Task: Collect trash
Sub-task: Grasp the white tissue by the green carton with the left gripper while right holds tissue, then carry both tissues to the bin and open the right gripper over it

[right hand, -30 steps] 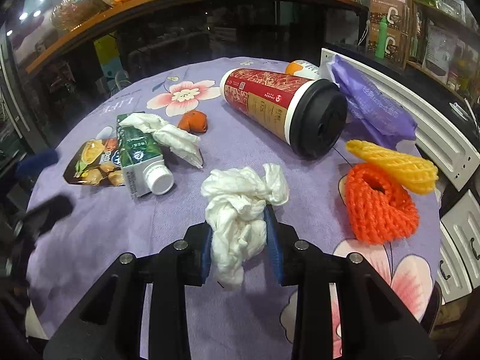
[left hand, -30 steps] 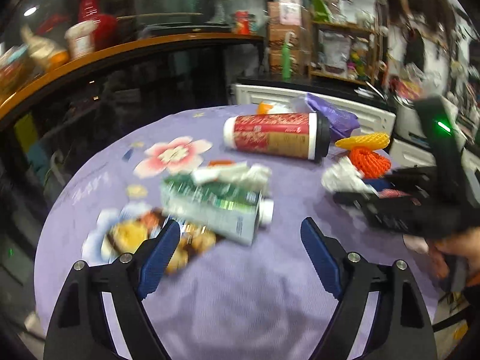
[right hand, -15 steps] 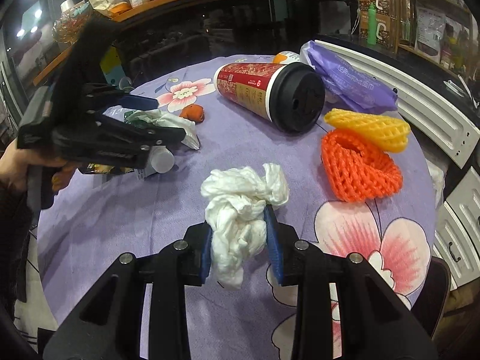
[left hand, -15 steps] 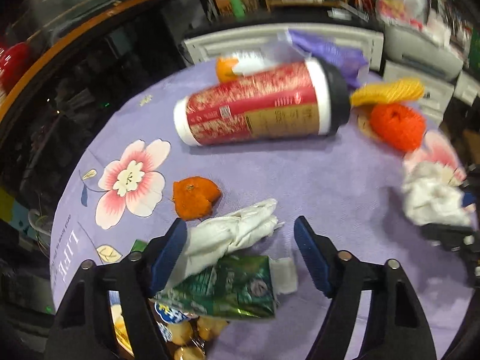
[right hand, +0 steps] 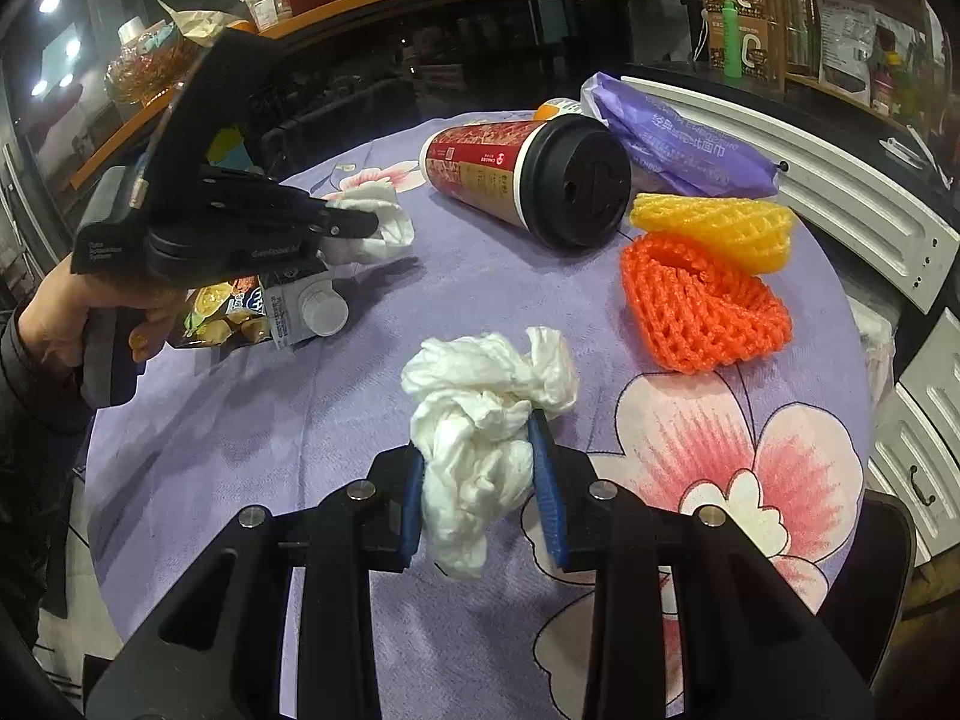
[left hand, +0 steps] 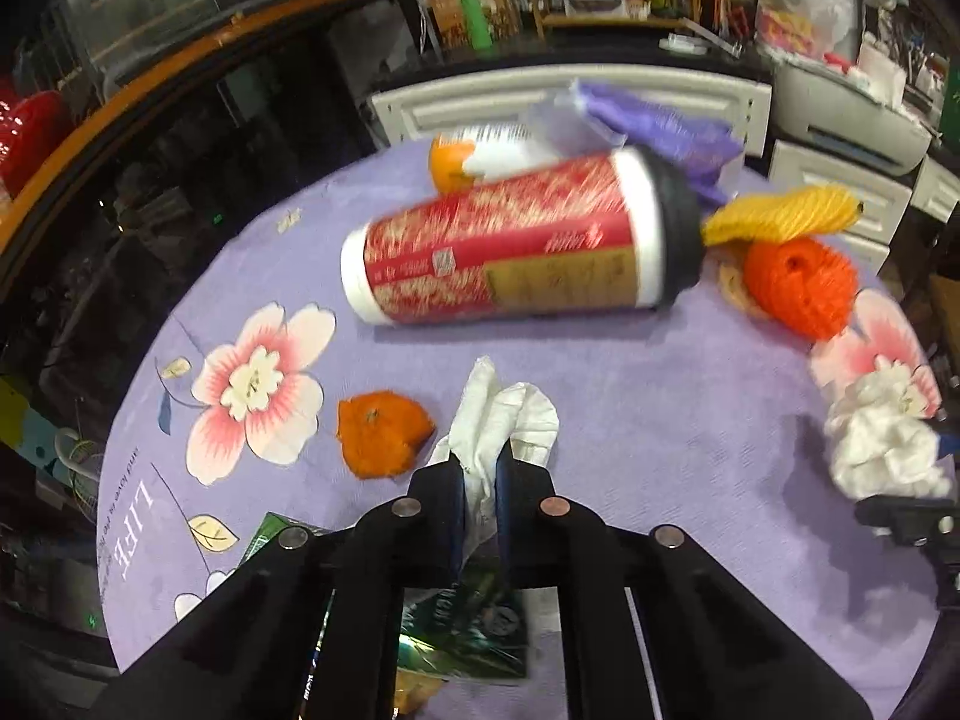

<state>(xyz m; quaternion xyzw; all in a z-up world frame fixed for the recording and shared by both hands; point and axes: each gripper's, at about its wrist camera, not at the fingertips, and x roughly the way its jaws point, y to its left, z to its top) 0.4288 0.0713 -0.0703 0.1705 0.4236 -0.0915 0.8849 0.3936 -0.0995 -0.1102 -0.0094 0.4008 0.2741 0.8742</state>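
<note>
My left gripper (left hand: pixel 480 480) is shut on a white crumpled tissue (left hand: pixel 498 420), held over a green carton (left hand: pixel 468 630) and a snack wrapper. In the right wrist view the left gripper (right hand: pixel 360 225) shows at left, pinching that tissue (right hand: pixel 378 228). My right gripper (right hand: pixel 483 495) is shut on a second white tissue wad (right hand: pixel 480 414), held above the purple flowered tablecloth (right hand: pixel 300 420); this wad also shows in the left wrist view (left hand: pixel 876 438). A red paper cup with a black lid (left hand: pixel 516 246) lies on its side.
An orange peel (left hand: pixel 381 432) lies left of my left gripper. An orange foam net (right hand: pixel 702 306) and a yellow foam net (right hand: pixel 714 228) lie at right, a purple plastic bag (right hand: pixel 672 138) behind. White drawers (right hand: pixel 870 210) stand beyond the table's edge.
My left gripper has closed on the tissue over the carton and lifted it slightly. My right gripper keeps hold of its tissue wad and has drifted right.
</note>
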